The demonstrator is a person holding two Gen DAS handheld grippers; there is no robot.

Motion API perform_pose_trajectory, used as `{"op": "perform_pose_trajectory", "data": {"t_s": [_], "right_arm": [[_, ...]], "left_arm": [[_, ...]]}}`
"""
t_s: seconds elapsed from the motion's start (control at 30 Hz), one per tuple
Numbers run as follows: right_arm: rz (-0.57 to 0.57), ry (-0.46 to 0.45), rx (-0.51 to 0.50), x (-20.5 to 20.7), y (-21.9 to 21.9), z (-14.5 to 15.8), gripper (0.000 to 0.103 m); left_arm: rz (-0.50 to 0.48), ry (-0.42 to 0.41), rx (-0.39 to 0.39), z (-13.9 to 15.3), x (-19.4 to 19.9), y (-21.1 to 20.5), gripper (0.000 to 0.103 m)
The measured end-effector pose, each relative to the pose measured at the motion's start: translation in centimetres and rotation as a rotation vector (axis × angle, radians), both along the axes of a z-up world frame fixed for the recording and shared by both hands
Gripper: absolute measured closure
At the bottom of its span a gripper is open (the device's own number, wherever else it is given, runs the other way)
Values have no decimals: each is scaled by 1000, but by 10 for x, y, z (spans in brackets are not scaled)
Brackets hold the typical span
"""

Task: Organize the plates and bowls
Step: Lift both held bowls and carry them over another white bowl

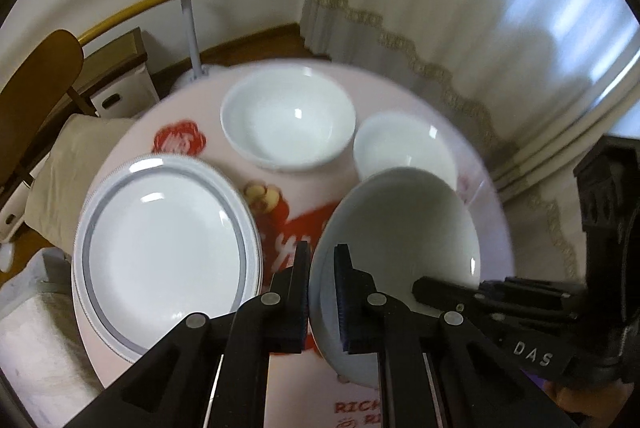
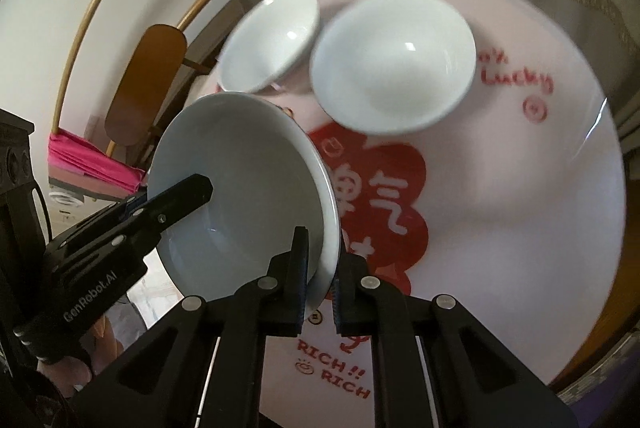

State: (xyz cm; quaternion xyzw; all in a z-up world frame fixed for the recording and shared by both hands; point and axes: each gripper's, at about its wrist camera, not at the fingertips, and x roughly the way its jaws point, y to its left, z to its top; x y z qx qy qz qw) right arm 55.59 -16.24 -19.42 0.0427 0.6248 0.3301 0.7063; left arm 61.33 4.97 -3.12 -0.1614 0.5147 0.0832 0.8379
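Both grippers hold one pale grey-white bowl [image 1: 400,228] above the round pink table [image 1: 486,196], tilted on edge. My left gripper [image 1: 322,292] is shut on its left rim. My right gripper [image 2: 322,276] is shut on the opposite rim of the bowl [image 2: 240,188]. The right gripper's finger [image 1: 452,290] reaches into the bowl in the left wrist view; the left gripper's finger [image 2: 180,200] does so in the right wrist view. A stack of grey-banded plates [image 1: 166,248] sits at the left. A large white bowl [image 1: 288,120] and a smaller white bowl [image 1: 400,144] stand behind.
The table [image 2: 520,208] carries red print and lettering. A wooden chair [image 1: 40,88], a white pole stand [image 1: 192,24], a storage box [image 1: 120,84] and a cushion lie left of the table. A curtain [image 1: 480,8] hangs behind and to the right.
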Motion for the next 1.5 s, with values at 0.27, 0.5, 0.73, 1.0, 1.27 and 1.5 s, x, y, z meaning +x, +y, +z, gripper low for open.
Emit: {"op": "perform_pose_trajectory", "data": {"t_s": [0.27, 0.5, 0.73, 1.0, 1.27, 1.5], "right_arm": [[38, -113, -11, 27, 19, 34, 93], [72, -140, -42, 72, 64, 31, 93], [83, -138, -87, 110, 93, 18, 93], [98, -129, -141, 128, 113, 0, 93], [103, -117, -174, 134, 122, -16, 93], [110, -131, -205, 126, 133, -21, 91]], "left_arm": [[61, -95, -28, 23, 17, 33, 96], [116, -88, -43, 7, 35, 62, 96], [157, -60, -63, -12, 67, 81, 96], [180, -16, -69, -37, 114, 94, 96], [196, 18, -82, -50, 128, 101, 96], [214, 40, -96, -60, 131, 106, 96]]}}
